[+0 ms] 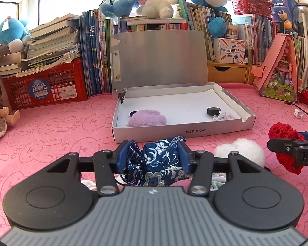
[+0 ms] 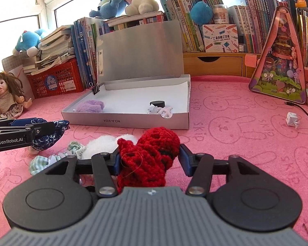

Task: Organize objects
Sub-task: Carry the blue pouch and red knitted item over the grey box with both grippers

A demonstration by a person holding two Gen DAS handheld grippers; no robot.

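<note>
- The left gripper [image 1: 153,155] is squeezing a dark blue cloth pouch with white flowers [image 1: 158,162]. Both blue pads press into its sides.
- The right gripper [image 2: 149,157] has a red knitted thing [image 2: 149,153] between its pads. The left pad touches the yarn. At the right pad it is too hard to tell if it touches.
- In the left wrist view, the grey box [image 1: 232,100] sits at 12 o'clock from the pouch, with its lid standing up.
- Inside the box, a fluffy purple thing [image 1: 147,119] lies at the near left. A small black round thing [image 1: 213,110] and some white bits [image 1: 223,116] lie at the near right.
- A white fluffy ball [image 1: 242,151] lies on the pink bunny cloth [image 1: 61,127], at 3 o'clock from the pouch.
- In the right wrist view, a checked green cloth [image 2: 41,162] lies at 9 o'clock from the red knitted thing.
- A doll [image 2: 6,96] sits far off at 10 o'clock.
- A red crate [image 1: 49,88] with books on it stands left of the box.
- A pink triangle toy box [image 2: 281,61] stands at 2 o'clock.
</note>
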